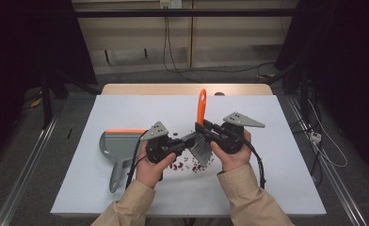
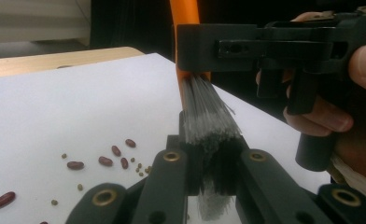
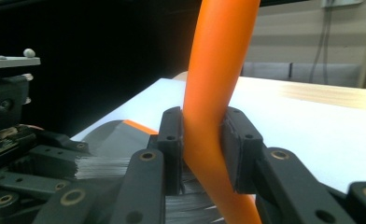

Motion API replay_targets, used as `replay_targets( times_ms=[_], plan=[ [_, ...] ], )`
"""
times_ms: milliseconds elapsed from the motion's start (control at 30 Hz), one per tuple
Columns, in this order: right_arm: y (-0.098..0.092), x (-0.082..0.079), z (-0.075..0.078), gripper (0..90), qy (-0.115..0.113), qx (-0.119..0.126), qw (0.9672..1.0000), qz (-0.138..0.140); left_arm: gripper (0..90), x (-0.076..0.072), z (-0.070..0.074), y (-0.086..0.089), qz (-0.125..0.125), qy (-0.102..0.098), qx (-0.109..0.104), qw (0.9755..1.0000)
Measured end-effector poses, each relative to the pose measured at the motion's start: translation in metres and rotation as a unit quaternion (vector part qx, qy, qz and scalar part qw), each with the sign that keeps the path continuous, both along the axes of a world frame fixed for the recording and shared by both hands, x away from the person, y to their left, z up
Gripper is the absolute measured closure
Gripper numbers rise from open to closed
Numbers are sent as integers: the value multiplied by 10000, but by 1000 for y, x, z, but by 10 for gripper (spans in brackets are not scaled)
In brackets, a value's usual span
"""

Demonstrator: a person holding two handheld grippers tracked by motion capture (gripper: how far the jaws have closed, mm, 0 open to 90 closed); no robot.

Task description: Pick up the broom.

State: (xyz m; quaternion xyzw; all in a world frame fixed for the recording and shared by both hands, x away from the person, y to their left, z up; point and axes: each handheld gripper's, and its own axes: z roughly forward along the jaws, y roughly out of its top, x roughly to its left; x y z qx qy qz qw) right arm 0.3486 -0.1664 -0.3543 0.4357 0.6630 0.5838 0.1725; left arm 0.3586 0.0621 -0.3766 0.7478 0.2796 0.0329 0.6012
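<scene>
A hand brush with an orange handle [image 1: 201, 106] and grey bristles [image 1: 201, 148] stands handle-up over the middle of the white mat [image 1: 126, 113]. My right gripper [image 1: 203, 128] is shut on the handle [image 3: 218, 70] just above the bristle head, pads pressing both sides [image 3: 204, 144]. My left gripper [image 1: 192, 139] comes in from the left and is shut on the bristles [image 2: 209, 112], which are pinched between its jaws [image 2: 214, 161]. Red beans [image 1: 187, 165] and small greenish seeds [image 2: 141, 169] lie scattered on the mat under the brush.
A grey dustpan [image 1: 119, 143] with an orange lip lies flat on the mat left of my left hand, handle toward the front edge. The wooden table edge [image 1: 182, 88] shows behind the mat. Cables hang on the far wall.
</scene>
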Motion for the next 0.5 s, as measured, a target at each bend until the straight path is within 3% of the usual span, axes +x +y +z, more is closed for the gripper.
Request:
replay_targets(
  times_ms=[200,300,400,500],
  plan=[
    [-6,2,-2,679,-45,234,9991,351,857,0,3,5,-106,18,-62,9999],
    [-10,1,-4,494,-104,403,9980,483,858,0,4,6,-62,-13,-31,10000],
    [-17,-3,-7,438,-379,380,9970,560,858,0,5,10,-94,-8,-68,9999],
    [-26,-5,-10,378,-504,415,9956,677,858,1,7,12,-77,-12,-93,9999]
  ],
)
